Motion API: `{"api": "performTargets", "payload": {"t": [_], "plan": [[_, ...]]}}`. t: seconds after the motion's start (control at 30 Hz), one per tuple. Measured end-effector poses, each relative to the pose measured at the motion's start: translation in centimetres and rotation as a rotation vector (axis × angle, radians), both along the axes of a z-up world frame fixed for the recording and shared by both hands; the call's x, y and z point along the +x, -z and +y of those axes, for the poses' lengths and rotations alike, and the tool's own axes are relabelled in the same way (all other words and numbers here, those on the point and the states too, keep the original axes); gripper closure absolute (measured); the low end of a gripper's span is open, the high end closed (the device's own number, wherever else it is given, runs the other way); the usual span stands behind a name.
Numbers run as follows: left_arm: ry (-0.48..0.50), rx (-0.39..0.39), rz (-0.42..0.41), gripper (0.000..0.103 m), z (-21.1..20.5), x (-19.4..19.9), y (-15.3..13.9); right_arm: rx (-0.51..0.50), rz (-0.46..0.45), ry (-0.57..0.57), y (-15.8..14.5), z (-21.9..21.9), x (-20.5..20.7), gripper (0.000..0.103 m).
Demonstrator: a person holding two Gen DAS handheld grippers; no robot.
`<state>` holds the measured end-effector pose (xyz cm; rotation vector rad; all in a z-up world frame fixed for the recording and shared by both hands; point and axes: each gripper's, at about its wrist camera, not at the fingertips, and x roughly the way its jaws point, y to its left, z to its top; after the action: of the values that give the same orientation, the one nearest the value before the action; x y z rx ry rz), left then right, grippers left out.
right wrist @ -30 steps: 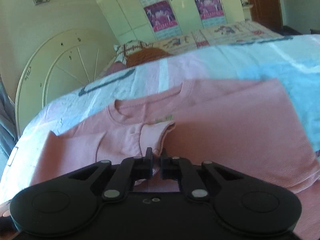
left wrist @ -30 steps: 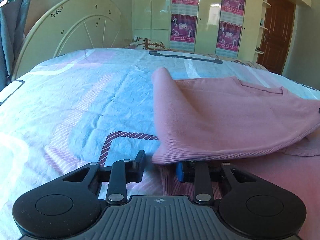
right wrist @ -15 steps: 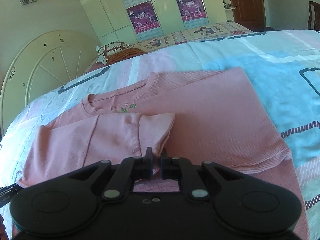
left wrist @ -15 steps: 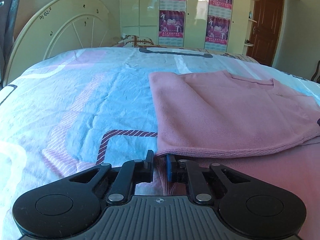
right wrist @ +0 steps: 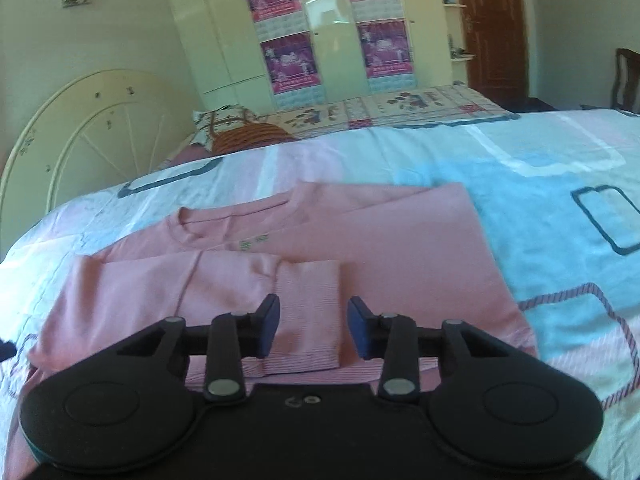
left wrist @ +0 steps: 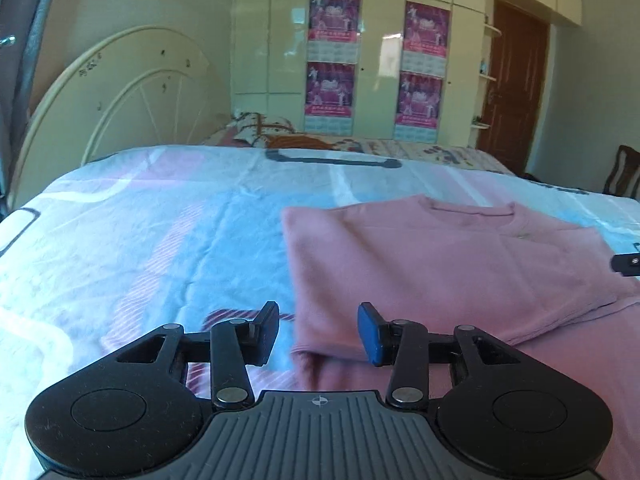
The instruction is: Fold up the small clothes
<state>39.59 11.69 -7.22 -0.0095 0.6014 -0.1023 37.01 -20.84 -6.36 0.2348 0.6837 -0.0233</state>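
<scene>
Change since the earlier frames: both tongs, then pinched on pink fabric, have let go.
Left tongs (left wrist: 318, 334): jaws opening, partly apart, nothing gripped; the sweater's folded corner lies between and below them.
Right tongs (right wrist: 312, 328): jaws opening, partly apart, empty, above the ribbed cuff (right wrist: 308, 312).
One pink knit sweater (right wrist: 400, 256), soft, round ribbed collar, sides folded inward, flat on the bed (left wrist: 160, 240).
One bedsheet, wrinkled cotton, pale blue, pink and white blocks.
Four purple posters (left wrist: 332, 16) on cream wardrobe doors.
</scene>
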Motion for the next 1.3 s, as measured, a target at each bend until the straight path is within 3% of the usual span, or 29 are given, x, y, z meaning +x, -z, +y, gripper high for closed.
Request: {"api": "performTargets", "payload": {"t": [0.13,0.2,0.37,0.43,0.6,0.67,0.7,0.77,0.87,1.03,1.1,1.13,1.2,1.3], "plan": [[0.057,0.017,0.113,0.061,-2.7,2.3,3.1,-0.026,0.073,-0.128,1.8,3.0,1.6,0.083],[0.069,0.012,0.109,0.059,-2.5,2.3,3.9,-0.078,0.128,-0.115,3.2,3.1,1.8,0.083],[0.066,-0.042,0.093,0.059,-2.0,5.5,2.0,-0.03,0.038,-0.057,1.1,0.9,2.1,0.078],[0.072,-0.047,0.086,0.059,-2.3,8.2,2.0,-0.001,0.072,-0.064,1.4,0.4,4.2,0.08],[0.111,0.002,0.127,0.059,-3.1,15.7,3.4,-0.058,0.079,-0.169,2.3,2.9,9.0,0.083],[0.072,0.066,0.107,0.059,-2.2,17.3,4.0,-0.11,0.111,-0.097,3.2,2.6,10.5,0.09],[0.038,0.037,0.101,0.059,-1.1,17.8,3.9,-0.105,0.111,-0.051,3.4,1.9,10.7,0.081],[-0.035,0.022,0.104,0.059,0.2,17.9,3.3,-0.061,0.12,-0.012,3.4,0.6,10.6,0.079],[0.013,0.011,0.057,0.059,-0.3,16.4,2.4,-0.058,0.061,-0.021,2.4,0.9,9.6,0.076],[0.145,-0.004,0.033,0.059,-3.7,16.2,2.7,-0.018,0.025,-0.179,2.0,5.7,10.6,0.077],[0.12,0.046,0.077,0.059,-4.1,17.2,3.6,-0.033,0.032,-0.241,2.3,7.6,11.3,0.079],[0.092,0.036,0.101,0.059,-3.5,17.7,4.2,-0.068,0.046,-0.241,2.6,8.2,11.7,0.077],[0.074,-0.061,0.095,0.059,-1.5,17.7,4.4,-0.13,0.095,-0.159,3.7,7.7,12.4,0.082],[0.079,-0.01,0.089,0.058,-1.6,16.5,3.8,-0.118,0.101,-0.096,3.4,5.7,11.7,0.081]]}}
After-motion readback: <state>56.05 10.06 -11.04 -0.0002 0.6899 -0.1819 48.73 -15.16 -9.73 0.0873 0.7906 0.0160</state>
